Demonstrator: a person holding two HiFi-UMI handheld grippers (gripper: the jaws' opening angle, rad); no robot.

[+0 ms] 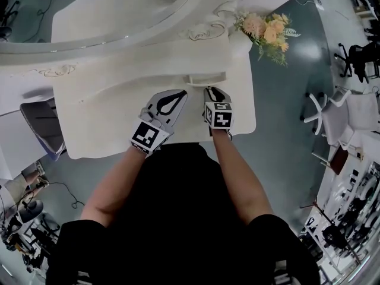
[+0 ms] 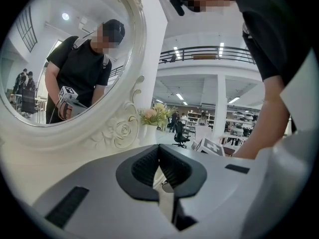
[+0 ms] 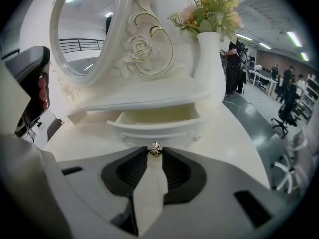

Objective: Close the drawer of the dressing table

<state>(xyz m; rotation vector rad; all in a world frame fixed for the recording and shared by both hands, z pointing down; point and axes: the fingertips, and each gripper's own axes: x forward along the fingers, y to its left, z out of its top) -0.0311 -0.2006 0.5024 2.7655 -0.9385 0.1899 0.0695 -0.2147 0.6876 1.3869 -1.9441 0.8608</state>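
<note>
The white dressing table (image 1: pixel 113 123) has one small drawer (image 1: pixel 208 77) under its raised shelf. In the right gripper view the drawer (image 3: pixel 157 117) stands pulled out and empty. Its small metal knob (image 3: pixel 155 149) sits between the tips of my right gripper (image 3: pixel 155 153), whose jaws are closed on it. From above, the right gripper (image 1: pixel 211 90) is right at the drawer front. Just to its left, my left gripper (image 1: pixel 180 95) hangs over the tabletop. Its jaws (image 2: pixel 159 151) are shut with nothing in them and point towards the mirror frame.
A large oval mirror (image 1: pixel 107 10) with a carved frame fills the back of the table. A white vase (image 3: pixel 209 63) of flowers (image 1: pixel 268 31) stands at the back right corner. Office chairs (image 1: pixel 332 114) stand on the floor to the right.
</note>
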